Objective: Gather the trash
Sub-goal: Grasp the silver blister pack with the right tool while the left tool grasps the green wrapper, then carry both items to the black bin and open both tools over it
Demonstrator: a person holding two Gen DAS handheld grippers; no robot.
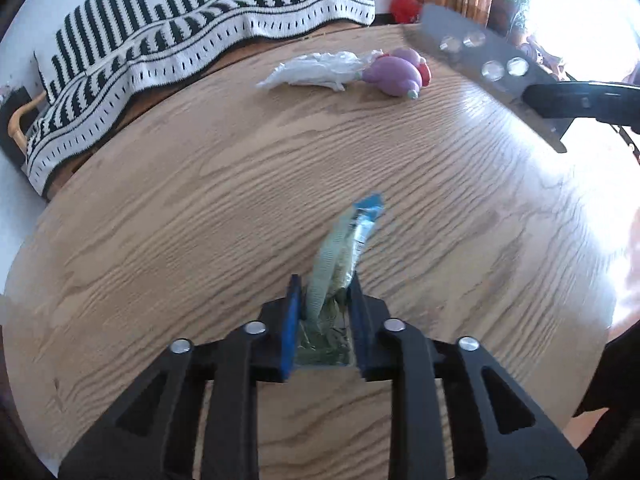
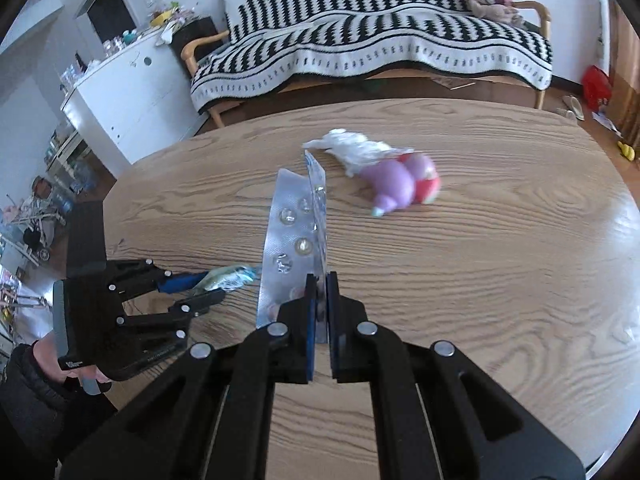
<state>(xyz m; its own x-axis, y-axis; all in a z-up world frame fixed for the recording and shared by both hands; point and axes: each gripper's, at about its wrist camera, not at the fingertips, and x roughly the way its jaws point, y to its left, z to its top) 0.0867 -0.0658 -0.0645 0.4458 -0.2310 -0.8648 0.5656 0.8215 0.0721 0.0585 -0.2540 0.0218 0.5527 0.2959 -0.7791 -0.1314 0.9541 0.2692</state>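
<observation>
My left gripper (image 1: 323, 296) is shut on a pale green and blue snack wrapper (image 1: 348, 248) and holds it above the wooden table (image 1: 200, 220). The left gripper also shows in the right wrist view (image 2: 200, 288), at the left, with the wrapper (image 2: 228, 276) in it. My right gripper (image 2: 319, 280) is shut on silver pill blister packs (image 2: 286, 232), held up over the table (image 2: 500, 260). The blister packs show at the upper right of the left wrist view (image 1: 488, 68). A crumpled white plastic bag (image 1: 316, 70) and a purple toy (image 1: 394, 74) lie at the table's far side.
A sofa with a black and white striped blanket (image 2: 380, 40) stands behind the table. A white cabinet (image 2: 128, 92) stands at the left. A red object (image 2: 596, 84) lies on the floor at the right.
</observation>
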